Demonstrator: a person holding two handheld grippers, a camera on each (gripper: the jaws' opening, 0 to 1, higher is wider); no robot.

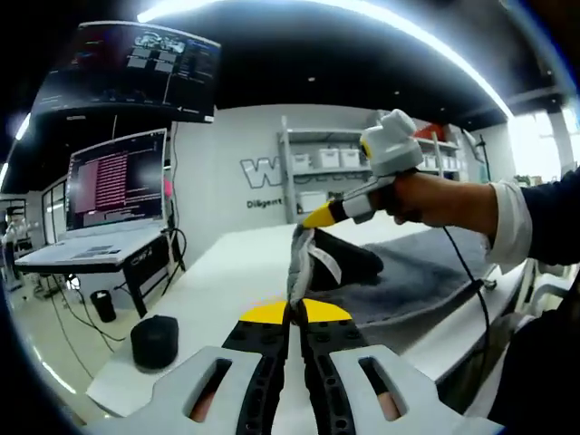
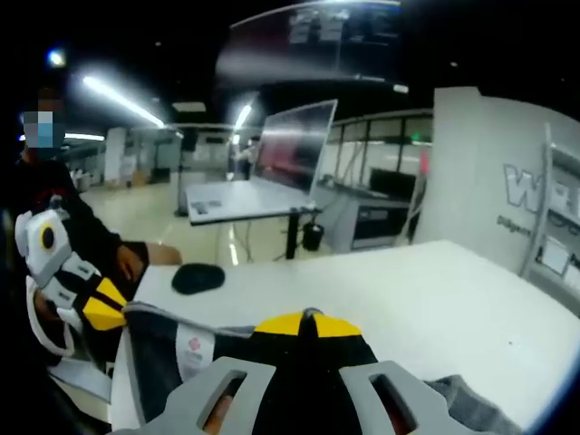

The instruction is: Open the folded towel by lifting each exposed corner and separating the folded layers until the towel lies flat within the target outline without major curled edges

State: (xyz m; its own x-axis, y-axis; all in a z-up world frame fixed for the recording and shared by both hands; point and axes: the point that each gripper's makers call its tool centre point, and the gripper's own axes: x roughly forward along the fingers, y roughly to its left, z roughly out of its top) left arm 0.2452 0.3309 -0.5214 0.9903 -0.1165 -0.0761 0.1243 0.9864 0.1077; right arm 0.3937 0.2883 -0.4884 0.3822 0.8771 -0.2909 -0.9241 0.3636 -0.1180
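A dark grey towel [image 1: 417, 272] lies partly spread on the white table [image 1: 227, 272]. One edge is lifted and stretched between both grippers. In the left gripper view, my left gripper [image 1: 294, 313] is shut on the towel's near edge. The cloth rises from it to the yellow tip of the right gripper [image 1: 310, 222], held by a hand and also shut on the towel. In the right gripper view, my right gripper [image 2: 308, 319] is shut on the towel [image 2: 159, 353], which shows a white label. The left gripper [image 2: 120, 313] pinches the same edge at the far left.
A black round object [image 1: 154, 340] [image 2: 198, 276] sits on the table near its edge. A desk with a lit screen [image 1: 118, 177] stands beyond the table, and shelves [image 1: 326, 163] line the back wall. A person [image 2: 63, 236] is at the left.
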